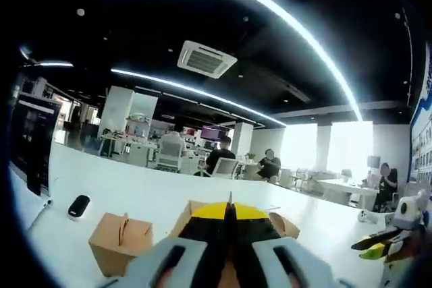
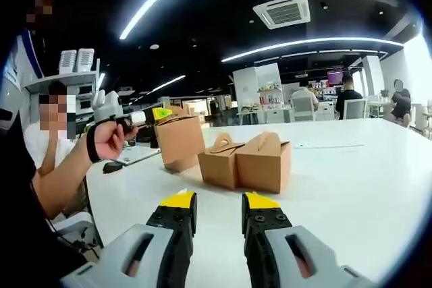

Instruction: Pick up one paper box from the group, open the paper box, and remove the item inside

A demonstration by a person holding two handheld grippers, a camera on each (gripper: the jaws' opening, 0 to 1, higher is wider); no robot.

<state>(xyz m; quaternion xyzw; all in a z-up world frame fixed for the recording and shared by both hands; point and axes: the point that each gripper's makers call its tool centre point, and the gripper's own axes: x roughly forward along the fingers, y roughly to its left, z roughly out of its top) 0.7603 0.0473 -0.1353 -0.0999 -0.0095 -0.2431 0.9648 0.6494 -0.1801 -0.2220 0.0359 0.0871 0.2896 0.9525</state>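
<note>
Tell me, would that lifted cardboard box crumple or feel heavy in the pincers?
The lifted box looks like thin folded card, so it probably dents if squeezed hard. It hangs from the left gripper by its top, suggesting it is light. Its flat sides seem matte, likely not slippery.

An open office with a black ceiling (image 1: 135,25) and long light strips (image 1: 283,11). Bright windows (image 1: 324,146) stand behind white desks (image 1: 344,190) and chairs (image 1: 170,150).

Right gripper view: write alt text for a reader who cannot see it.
The right gripper hovers open above a white table, facing two kraft paper boxes. At left, a person's hand holds the left gripper shut on a third paper box, lifted.
</note>
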